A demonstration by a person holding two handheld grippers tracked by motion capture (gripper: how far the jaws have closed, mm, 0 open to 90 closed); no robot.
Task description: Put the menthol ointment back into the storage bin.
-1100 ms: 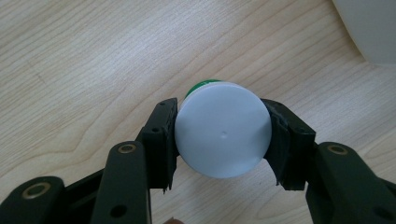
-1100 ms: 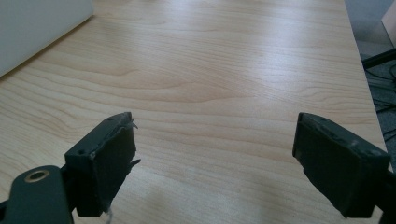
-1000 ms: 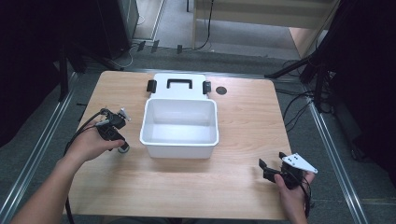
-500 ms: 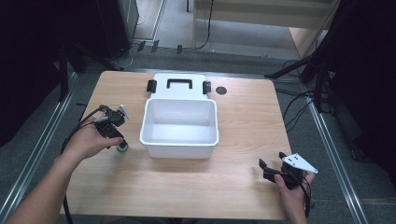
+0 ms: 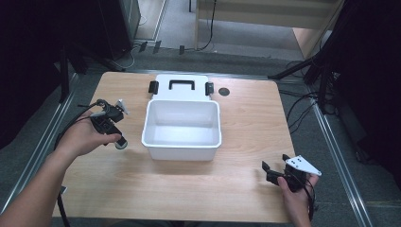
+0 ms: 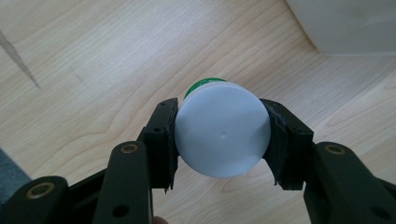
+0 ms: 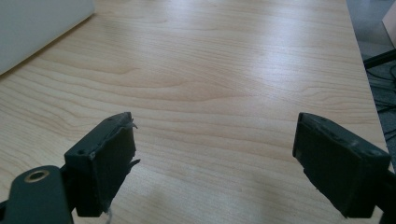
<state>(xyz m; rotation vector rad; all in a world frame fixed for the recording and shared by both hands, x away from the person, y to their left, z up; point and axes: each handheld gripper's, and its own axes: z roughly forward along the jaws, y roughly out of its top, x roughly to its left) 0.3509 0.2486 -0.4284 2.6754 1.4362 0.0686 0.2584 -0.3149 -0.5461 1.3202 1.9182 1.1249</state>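
Left gripper [image 6: 223, 140] is closed on a small white-capped bottle [image 6: 222, 135], one jaw on each side of the cap; a green band shows just behind the cap. From the high view, left gripper [image 5: 109, 124] and bottle [image 5: 121, 143] sit near the left edge of the table [image 5: 246, 123], just beside the left wall of the open white bin [image 5: 182, 128], whose lid [image 5: 180, 86] lies touching its far side, toward the far edge. Right gripper [image 7: 212, 163] stands wide open with nothing between its jaws, low over bare wood near the table's near right corner [image 5: 279, 172].

Orientation: the bottle's cap faces the gripper camera, so its long axis runs along the jaws' line, away from the hand and down toward the table. Whether its base rests on the wood cannot be told.

Risk, as judged: the jaws bear on a smooth round cap only. A tilt or quick swing toward the bin could let the bottle pivot or slip out. The bin wall is close; a low carry could strike its rim.
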